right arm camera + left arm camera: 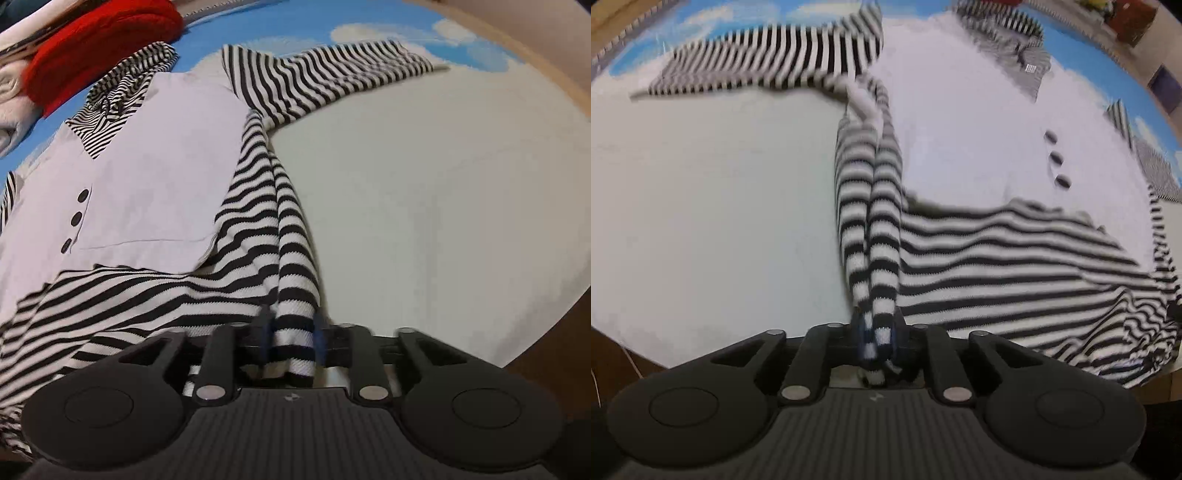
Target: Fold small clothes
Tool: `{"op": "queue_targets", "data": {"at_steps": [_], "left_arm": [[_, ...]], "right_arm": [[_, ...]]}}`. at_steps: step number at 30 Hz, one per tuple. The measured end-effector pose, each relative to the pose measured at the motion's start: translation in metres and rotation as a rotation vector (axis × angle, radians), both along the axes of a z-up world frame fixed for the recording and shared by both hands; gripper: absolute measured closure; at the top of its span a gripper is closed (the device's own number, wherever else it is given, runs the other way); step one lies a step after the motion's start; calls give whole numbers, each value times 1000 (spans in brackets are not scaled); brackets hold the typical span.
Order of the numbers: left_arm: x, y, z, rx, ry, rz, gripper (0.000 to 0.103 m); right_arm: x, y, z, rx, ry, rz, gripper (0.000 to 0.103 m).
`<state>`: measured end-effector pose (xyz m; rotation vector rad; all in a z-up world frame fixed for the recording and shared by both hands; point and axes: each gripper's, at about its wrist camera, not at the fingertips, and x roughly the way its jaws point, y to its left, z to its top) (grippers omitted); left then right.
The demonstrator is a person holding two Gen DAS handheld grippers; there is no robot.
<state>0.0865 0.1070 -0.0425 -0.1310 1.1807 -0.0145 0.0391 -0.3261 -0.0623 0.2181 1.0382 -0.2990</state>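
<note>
A small top with a pale lilac front [960,129] [159,155], three dark buttons [75,218] and black-and-white striped sleeves, collar and hem lies on the table. My left gripper [877,332] is shut on a bunched striped side edge, which runs taut from its fingers up to the armpit. One striped sleeve [768,62] lies spread out to the far left. In the right wrist view, my right gripper [291,339] has a thick fold of the striped side between its blue pads, drawn up off the table. The other sleeve [332,74] lies out to the far right.
A sky-and-cloud print cloth [295,26] covers the table, with a wide white patch [443,184] [701,203] beside the top. A red knit item [99,40] and folded white cloth [11,96] lie at the far left. The wooden table edge [554,55] curves round.
</note>
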Motion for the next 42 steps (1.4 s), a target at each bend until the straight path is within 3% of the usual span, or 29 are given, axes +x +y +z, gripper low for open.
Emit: {"op": "queue_targets", "data": {"at_steps": [3,5,7,8,10,11,16,19,23,27,29,31,36,42], "left_arm": [[-8,-15,23,35,-148,-65,85],[-10,-27,29,17,-183,-129,84],[-6,-34,16,-19,-121,-176,82],[-5,-38,3,-20,-52,-194,81],[-3,-43,-18,60,67,-221,81],[-3,-43,-19,79,61,-221,80],[0,-38,14,13,-103,-178,77],[0,-45,28,-3,-169,-157,66],[-7,-61,50,16,-299,-165,60],[-23,-72,83,28,-478,-166,42],[-23,-79,103,64,-524,-179,41],[-19,-85,126,92,-559,-204,41],[6,-89,182,118,-677,-240,41],[68,-79,191,87,-659,-225,43]], "right_arm": [[3,-4,-9,-6,47,-2,62],[3,-6,-16,-8,95,-5,61],[3,-3,-15,-28,91,3,57],[3,-1,-13,-40,86,12,57],[0,0,-7,-57,65,12,57],[-5,-3,-1,-60,40,-1,57],[-18,-1,41,-112,-176,-46,56],[-23,3,59,-119,-285,-44,56],[-24,12,77,-102,-407,-22,56],[-32,26,103,-101,-575,47,54],[-37,33,114,-110,-630,78,53],[-38,38,120,-111,-653,101,48],[-35,38,123,-71,-649,122,47],[-30,46,116,-72,-597,104,47]]}}
